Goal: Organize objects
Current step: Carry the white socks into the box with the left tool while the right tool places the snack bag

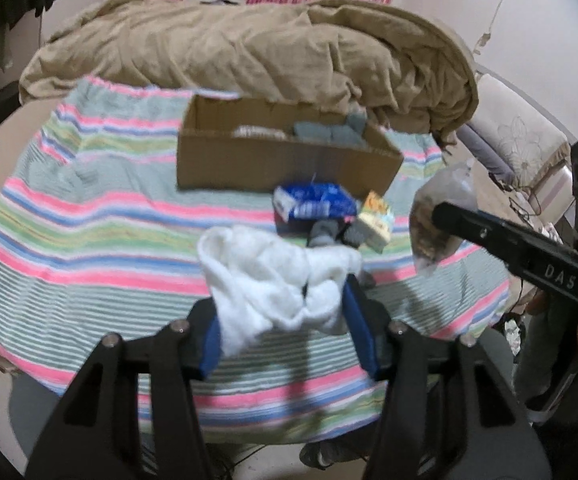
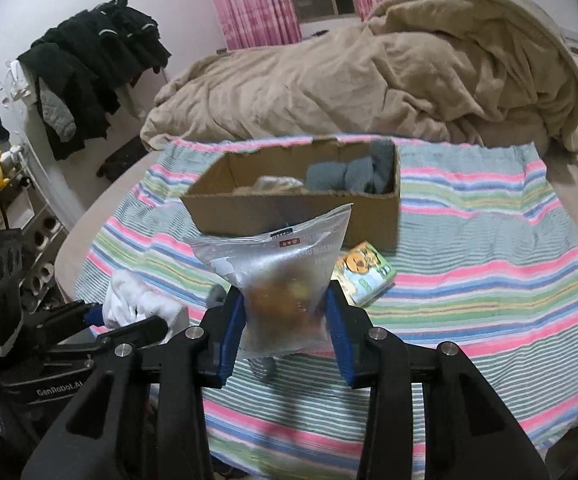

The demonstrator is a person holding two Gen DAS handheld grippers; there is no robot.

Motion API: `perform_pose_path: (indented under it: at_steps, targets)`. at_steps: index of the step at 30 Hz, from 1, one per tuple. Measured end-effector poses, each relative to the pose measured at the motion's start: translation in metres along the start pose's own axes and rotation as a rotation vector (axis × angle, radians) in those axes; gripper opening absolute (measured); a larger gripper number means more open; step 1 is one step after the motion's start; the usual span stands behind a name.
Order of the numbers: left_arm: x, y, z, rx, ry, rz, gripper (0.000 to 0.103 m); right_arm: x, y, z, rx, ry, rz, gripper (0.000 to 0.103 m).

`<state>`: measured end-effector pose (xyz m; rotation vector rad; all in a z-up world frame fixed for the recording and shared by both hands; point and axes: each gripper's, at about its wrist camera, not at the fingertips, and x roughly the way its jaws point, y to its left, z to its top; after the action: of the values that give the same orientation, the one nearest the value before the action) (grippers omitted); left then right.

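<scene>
Fluffy white cloth (image 1: 273,280); glossy clear plastic bag (image 2: 285,276); matt corrugated cardboard box (image 1: 285,160); striped woven sheet (image 1: 89,240).

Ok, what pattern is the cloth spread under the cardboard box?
Horizontal stripes of pink, green, blue and grey-white on the cloth; clearest in the right wrist view.

A brown box (image 1: 289,160) sits on a pink, blue and green striped cloth (image 1: 89,220), a tan blanket (image 1: 249,44) behind.
</scene>
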<state>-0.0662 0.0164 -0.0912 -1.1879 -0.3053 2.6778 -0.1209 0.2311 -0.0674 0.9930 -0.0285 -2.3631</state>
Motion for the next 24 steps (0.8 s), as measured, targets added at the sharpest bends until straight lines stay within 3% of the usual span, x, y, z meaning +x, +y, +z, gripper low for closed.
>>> perform_pose_path:
  at_steps: [15, 24]
  targets:
    - [-0.032, 0.013, 0.068, -0.011, -0.112, 0.017, 0.054, -0.023, 0.006, 0.054, -0.022, -0.099, -0.005, 0.042]
    - [-0.019, 0.014, 0.11, -0.001, -0.157, -0.002, 0.054, -0.007, 0.005, 0.094, -0.042, -0.134, -0.005, 0.042]
